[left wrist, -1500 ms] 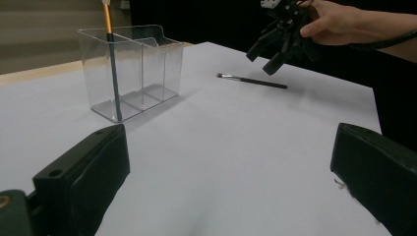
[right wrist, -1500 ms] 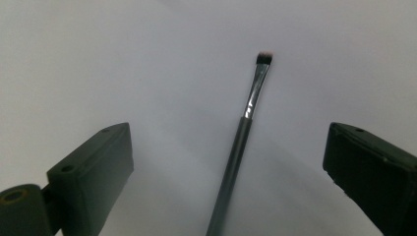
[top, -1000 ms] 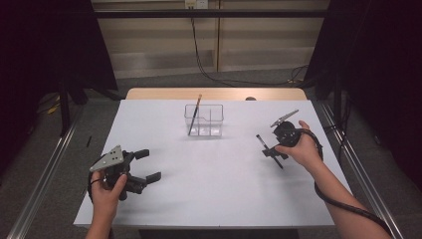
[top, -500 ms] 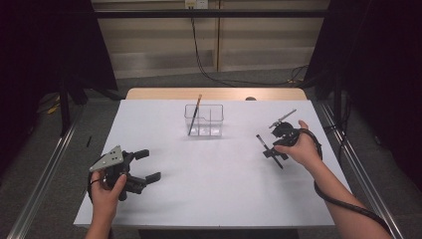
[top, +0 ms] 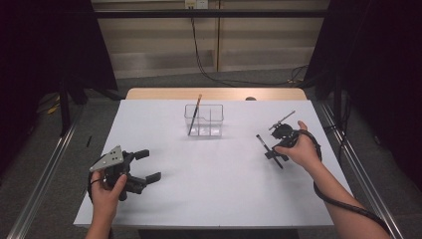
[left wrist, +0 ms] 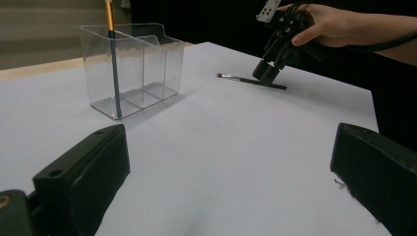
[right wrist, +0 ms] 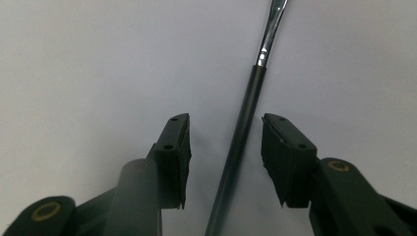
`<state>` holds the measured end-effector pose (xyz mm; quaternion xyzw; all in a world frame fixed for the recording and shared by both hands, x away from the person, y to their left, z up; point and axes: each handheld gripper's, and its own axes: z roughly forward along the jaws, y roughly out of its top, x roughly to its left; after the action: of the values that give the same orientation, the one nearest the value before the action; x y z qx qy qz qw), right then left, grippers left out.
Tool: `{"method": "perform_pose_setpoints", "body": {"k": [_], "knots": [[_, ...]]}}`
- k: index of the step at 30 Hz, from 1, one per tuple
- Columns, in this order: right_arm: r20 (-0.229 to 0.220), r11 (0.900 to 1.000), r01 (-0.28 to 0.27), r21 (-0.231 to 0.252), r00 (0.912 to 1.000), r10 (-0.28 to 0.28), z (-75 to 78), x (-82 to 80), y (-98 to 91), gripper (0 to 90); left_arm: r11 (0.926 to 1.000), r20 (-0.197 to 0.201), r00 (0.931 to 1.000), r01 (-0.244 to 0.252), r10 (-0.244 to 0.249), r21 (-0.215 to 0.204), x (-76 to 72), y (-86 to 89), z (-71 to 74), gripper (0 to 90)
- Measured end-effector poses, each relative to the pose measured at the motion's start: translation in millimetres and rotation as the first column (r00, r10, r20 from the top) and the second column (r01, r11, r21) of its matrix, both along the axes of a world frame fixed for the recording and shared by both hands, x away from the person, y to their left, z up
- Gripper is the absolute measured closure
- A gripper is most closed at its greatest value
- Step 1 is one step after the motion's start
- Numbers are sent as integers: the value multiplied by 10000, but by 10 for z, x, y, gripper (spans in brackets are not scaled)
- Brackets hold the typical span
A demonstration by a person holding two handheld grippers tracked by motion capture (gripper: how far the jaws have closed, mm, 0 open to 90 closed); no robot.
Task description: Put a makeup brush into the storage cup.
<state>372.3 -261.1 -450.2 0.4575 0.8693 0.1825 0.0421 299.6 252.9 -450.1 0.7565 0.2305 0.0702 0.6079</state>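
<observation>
A black brush (top: 262,142) lies flat on the white table (top: 219,199) at the right. My right gripper (top: 273,155) points down over its handle. In the right gripper view the handle (right wrist: 248,105) runs between the two pads (right wrist: 173,147) with a gap on each side. The jaws have just been closing, and my right gripper (right wrist: 225,147) is still open. A clear divided holder (top: 204,120) stands at the back middle with an orange-handled brush (top: 195,114) leaning in it. My left gripper (top: 150,165) rests open at the front left with nothing between its jaws.
The white table (left wrist: 221,128) lies bare between the two grippers. In the left gripper view the holder (left wrist: 133,69) stands ahead on the left. The lying brush (left wrist: 241,78) and the right gripper (left wrist: 268,73) are farther off. A cable trails off the right edge.
The right gripper's jaws have narrowed around the lying brush. Both hands have stayed where they were, and the brush has not moved.
</observation>
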Motion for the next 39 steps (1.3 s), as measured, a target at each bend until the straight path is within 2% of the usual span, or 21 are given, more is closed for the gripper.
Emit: {"method": "perform_pose_setpoints", "body": {"k": [5, 13, 22, 26, 32, 39], "knots": [[-80, 9998, -66, -175, 9999, 65, -39, -12, 7, 608, 10000, 29, 10000, -9, 9, 13, 0, 2, 3, 14], [-307, 9981, -165, -593, 9994, 147, -17, -41, -14, 755, 10000, 14, 10000, -48, 48, 15, 1, 7, 4, 13], [-206, 9954, -31, -959, 9998, 11, -20, -64, 25, 827, 10000, -2, 10000, -84, 84, 35, 1, -5, -6, 14], [-126, 9936, -275, -1100, 9996, 263, -23, -64, 49, 851, 10000, -15, 10000, -55, 56, 51, -1, -12, -5, 14], [-278, 9951, -239, -957, 9994, 213, -23, -45, 32, 852, 10000, -34, 10000, -58, 58, 44, 1, -12, -2, 14], [-160, 9984, -219, -526, 9996, 211, -36, -62, -28, 852, 10000, 33, 10000, -56, 56, 61, -3, -22, 3, 14]]}}
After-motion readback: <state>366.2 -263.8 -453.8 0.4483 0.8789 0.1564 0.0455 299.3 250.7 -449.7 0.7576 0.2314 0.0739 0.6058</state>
